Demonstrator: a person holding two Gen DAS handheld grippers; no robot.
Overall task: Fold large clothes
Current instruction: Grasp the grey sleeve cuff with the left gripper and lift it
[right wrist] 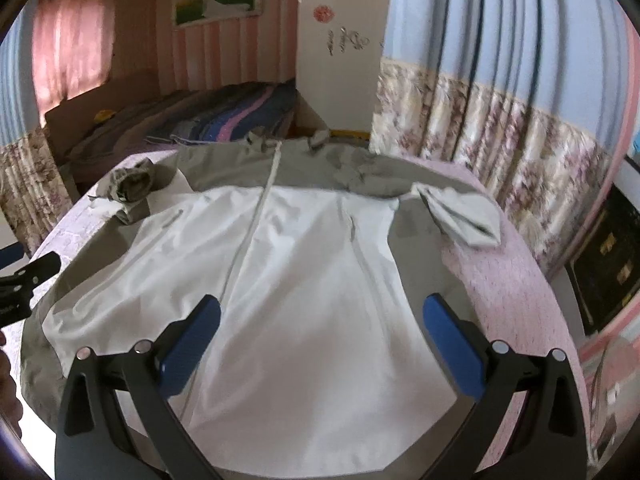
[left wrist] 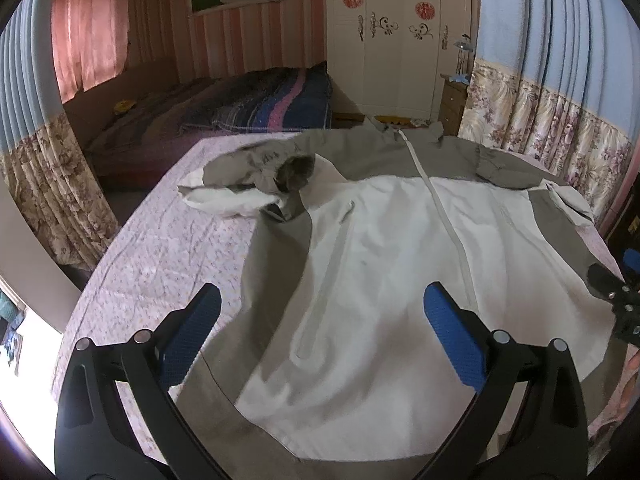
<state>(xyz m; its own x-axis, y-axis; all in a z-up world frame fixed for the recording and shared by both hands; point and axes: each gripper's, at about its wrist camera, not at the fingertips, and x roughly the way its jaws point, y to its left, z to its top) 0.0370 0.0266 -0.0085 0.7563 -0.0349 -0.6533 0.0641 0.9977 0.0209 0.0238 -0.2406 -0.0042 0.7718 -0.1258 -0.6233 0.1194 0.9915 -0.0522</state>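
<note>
Barely started, by the look of it: the white-and-grey zip-front jacket [left wrist: 380,280] lies flat, front up, on the pink floral bedsheet [left wrist: 160,248], body unfolded. Left gripper [left wrist: 320,336] and right gripper [right wrist: 320,340] both hover over the hem, jaws wide apart, holding nothing. Left view shows the bunched left sleeve [left wrist: 248,184]; right view shows the crumpled right sleeve [right wrist: 460,212].

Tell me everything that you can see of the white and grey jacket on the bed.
The white and grey zip-up jacket lies spread flat, front up, on the pink patterned bedsheet. Its body is white, its shoulders, collar and sides grey; the thin fabric looks smooth. The white zipper is closed. Both sleeves are bunched near the shoulders. The open left gripper and open right gripper hover over the hem, holding nothing.
</note>
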